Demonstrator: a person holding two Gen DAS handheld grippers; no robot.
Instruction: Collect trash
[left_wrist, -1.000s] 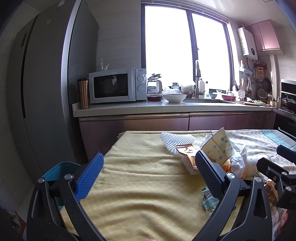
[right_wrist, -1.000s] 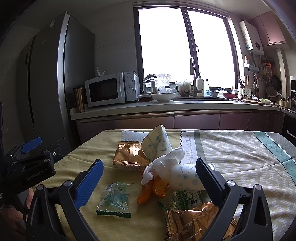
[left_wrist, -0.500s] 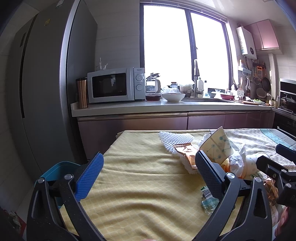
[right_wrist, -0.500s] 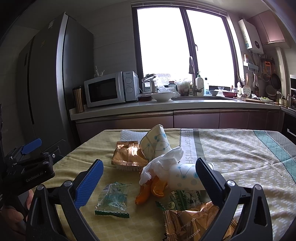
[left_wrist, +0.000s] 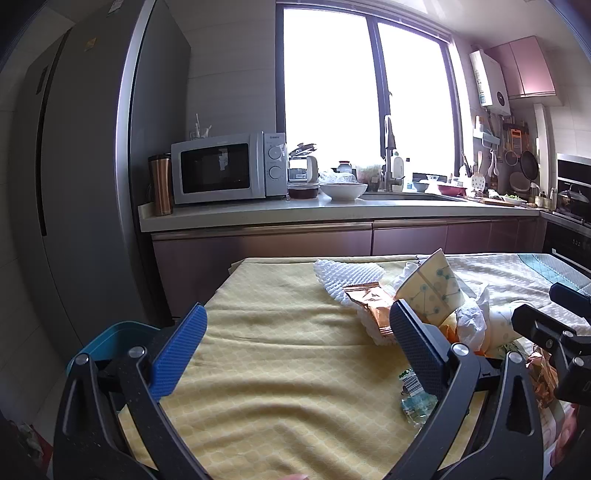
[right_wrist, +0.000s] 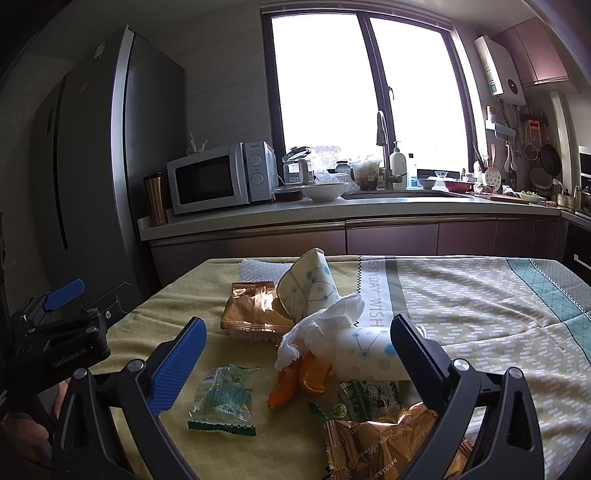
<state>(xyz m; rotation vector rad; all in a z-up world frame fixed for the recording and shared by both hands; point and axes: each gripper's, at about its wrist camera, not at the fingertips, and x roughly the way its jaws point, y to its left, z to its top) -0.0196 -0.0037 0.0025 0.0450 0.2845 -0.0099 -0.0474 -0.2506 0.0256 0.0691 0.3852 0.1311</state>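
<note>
Trash (right_wrist: 314, 354) lies heaped at the centre of the right wrist frame on the tablecloth (right_wrist: 480, 306); right gripper (right_wrist: 295, 343) and left gripper (left_wrist: 295, 325) both gape wide, empty, likely poised for a first pick.

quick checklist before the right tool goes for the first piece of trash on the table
1. Right tool open and empty: ok.
2. Left tool open and empty, clear of the pile: ok.
3. Clear green wrapper lies flat, apart from the pile, nearest pick: ok.
4. Crumpled tissue rests on the orange peel and tipped paper cup, so they may drag along: not ok.
5. Blue bin off the table's left edge, opening hidden: cannot tell.
</note>
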